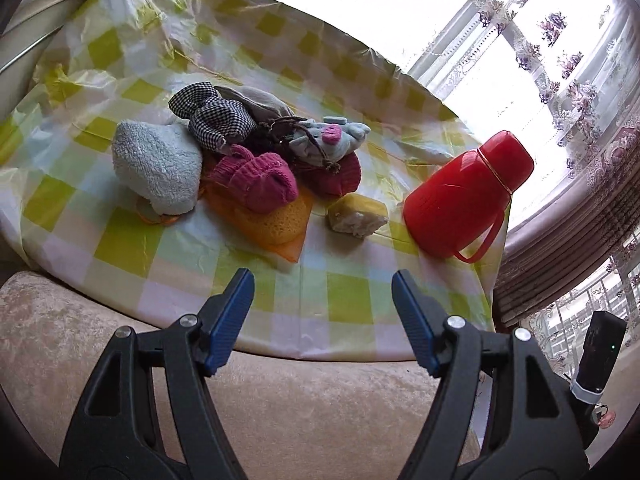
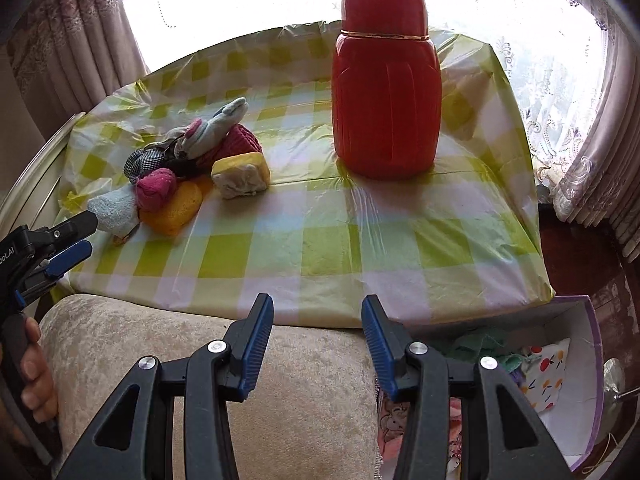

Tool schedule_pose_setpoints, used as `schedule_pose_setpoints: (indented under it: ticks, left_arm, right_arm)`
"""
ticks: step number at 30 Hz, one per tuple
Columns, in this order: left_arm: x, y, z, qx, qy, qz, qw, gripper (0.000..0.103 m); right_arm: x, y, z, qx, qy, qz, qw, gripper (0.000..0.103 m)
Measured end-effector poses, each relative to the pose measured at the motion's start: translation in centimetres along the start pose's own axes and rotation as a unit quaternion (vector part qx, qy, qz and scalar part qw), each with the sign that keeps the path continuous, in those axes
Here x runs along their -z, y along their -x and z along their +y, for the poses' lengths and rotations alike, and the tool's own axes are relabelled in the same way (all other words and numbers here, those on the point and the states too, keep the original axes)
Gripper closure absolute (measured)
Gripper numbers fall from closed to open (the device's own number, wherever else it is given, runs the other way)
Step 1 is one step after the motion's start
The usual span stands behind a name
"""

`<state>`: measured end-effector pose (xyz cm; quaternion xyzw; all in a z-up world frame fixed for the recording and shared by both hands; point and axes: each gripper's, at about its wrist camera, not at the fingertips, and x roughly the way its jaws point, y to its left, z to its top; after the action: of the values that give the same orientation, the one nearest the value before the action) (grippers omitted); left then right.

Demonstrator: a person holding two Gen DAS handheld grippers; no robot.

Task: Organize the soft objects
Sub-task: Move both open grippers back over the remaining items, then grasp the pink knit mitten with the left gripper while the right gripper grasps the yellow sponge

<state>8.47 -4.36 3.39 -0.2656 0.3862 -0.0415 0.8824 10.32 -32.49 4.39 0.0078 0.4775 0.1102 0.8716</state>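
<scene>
A heap of soft things lies on the checked tablecloth (image 1: 280, 292): a pale blue fluffy sock (image 1: 160, 168), pink knitted pieces (image 1: 256, 182), a black-and-white checked cloth (image 1: 216, 116), a grey mouse-face sock (image 1: 328, 138), an orange sponge (image 1: 272, 224) and a yellow sponge (image 1: 358, 214). My left gripper (image 1: 322, 284) is open and empty over the table's near edge, short of the heap. My right gripper (image 2: 318, 310) is open and empty at the near edge, right of the heap (image 2: 180, 168). The left gripper (image 2: 86, 232) also shows at the right wrist view's left side, held by a hand (image 2: 34, 376).
A tall red thermos jug (image 1: 464, 196) stands on the table right of the heap (image 2: 386, 92). A beige cushion (image 2: 260, 380) lies in front of the table. A box (image 2: 588, 380) holding colourful cloths sits low at the right. Curtains and a bright window lie behind.
</scene>
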Motion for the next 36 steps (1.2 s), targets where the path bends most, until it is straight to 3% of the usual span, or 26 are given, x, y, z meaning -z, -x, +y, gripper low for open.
schedule_pose_setpoints:
  ticks: [6, 12, 36]
  left_arm:
    - [-1.4, -1.5, 1.8, -0.005, 0.023, 0.009, 0.9997, 0.029]
    - [-2.7, -3.2, 2.8, -0.006, 0.036, 0.017, 0.9992, 0.029]
    - [-7.1, -10.0, 5.7, -0.009, 0.082, 0.03, 0.9962, 0.029]
  right_arm:
    - [-1.9, -2.5, 2.4, -0.019, 0.006, 0.008, 1.0, 0.055]
    - [-3.6, -4.7, 3.6, -0.006, -0.008, 0.008, 1.0, 0.055]
    - [-9.4, -12.6, 9.0, -0.011, 0.018, 0.022, 1.0, 0.04]
